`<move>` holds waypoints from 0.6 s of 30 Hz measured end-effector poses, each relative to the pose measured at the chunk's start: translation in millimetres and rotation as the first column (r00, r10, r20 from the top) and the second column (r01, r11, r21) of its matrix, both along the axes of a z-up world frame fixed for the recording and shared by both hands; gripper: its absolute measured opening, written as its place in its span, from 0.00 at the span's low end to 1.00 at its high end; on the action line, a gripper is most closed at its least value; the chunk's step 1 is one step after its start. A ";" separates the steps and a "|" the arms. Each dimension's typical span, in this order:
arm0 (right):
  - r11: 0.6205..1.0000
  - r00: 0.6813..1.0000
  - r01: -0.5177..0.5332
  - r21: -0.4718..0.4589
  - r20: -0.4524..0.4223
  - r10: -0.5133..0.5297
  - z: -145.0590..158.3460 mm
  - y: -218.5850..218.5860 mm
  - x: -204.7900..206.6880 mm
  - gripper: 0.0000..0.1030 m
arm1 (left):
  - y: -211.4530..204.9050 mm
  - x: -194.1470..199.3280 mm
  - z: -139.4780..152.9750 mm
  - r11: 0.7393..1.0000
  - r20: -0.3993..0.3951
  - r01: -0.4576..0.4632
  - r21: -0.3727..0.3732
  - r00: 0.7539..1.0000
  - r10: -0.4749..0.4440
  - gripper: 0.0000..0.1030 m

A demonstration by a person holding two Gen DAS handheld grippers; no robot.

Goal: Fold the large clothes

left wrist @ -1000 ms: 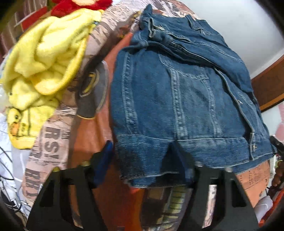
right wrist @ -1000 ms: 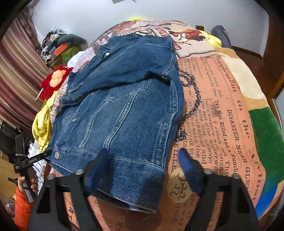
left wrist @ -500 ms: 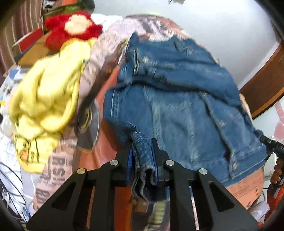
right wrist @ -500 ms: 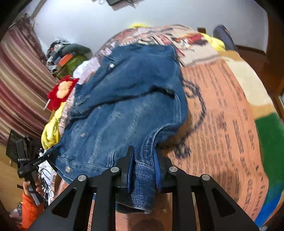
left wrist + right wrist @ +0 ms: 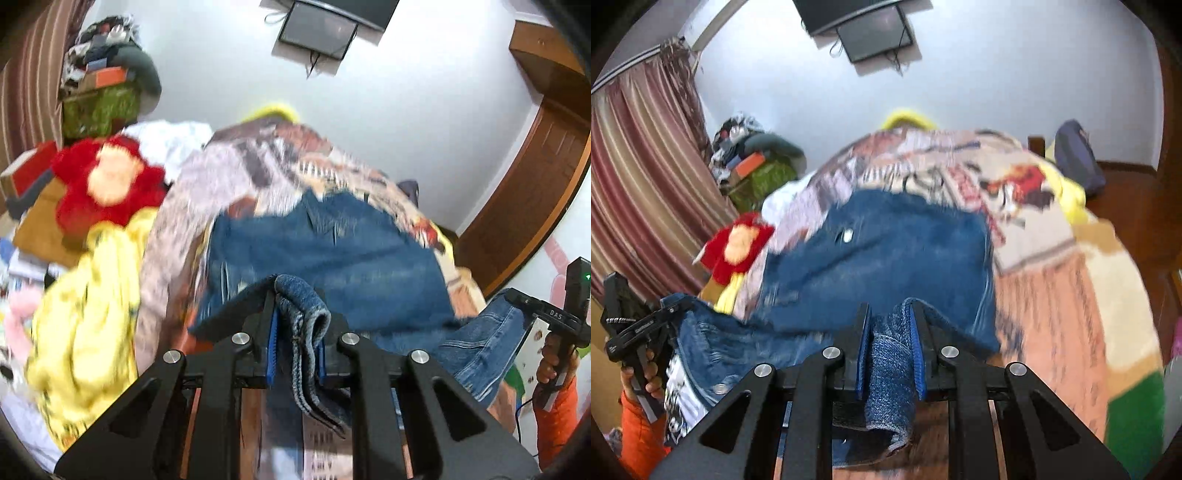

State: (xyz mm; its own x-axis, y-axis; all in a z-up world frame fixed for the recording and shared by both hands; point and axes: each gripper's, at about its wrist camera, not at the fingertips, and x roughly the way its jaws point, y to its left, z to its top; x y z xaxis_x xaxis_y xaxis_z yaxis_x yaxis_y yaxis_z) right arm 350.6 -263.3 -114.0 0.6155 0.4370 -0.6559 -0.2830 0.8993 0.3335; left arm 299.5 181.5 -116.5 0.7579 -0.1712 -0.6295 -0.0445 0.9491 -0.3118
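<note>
While jacket point(image 5: 325, 254) hem bunched, left gripper point(image 5: 295, 332) clamps it.

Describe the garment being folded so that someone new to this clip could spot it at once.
Start at the bed with the newspaper-print cover. The denim jacket lies across its middle, its near hem pinched in the left hand-held gripper and the right hand-held gripper. It is the only blue denim, unlike the yellow garment alongside.

bed point(image 5: 1108, 295) under a newsprint-pattern blanket point(image 5: 1034, 229); denim jacket point(image 5: 886, 258) and yellow garment point(image 5: 85, 332) lie on it.
</note>
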 end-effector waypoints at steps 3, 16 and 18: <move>1.000 0.999 0.030 0.003 0.036 -0.030 13.8 -2.4 30.3 0.16 | 9.1 26.7 10.7 1.000 0.018 -0.021 -0.001 1.000 0.021 0.15; 0.990 0.993 0.108 -0.091 0.061 -0.102 1.0 21.3 172.0 0.16 | 44.7 163.4 -37.2 0.988 -0.076 -0.140 -0.070 0.988 0.134 0.15; 0.986 0.993 0.115 -0.117 0.039 -0.111 -16.1 24.1 187.7 0.16 | 44.9 181.7 -55.7 0.988 -0.113 -0.144 -0.049 0.984 0.138 0.15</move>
State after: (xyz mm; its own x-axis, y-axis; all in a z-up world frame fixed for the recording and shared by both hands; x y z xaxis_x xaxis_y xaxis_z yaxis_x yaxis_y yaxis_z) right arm 538.3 -239.2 -130.2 0.6780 0.2833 -0.6783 -0.1856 0.9588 0.2149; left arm 481.2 226.4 -172.2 0.7042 -0.1051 -0.7022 -0.2133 0.9120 -0.3504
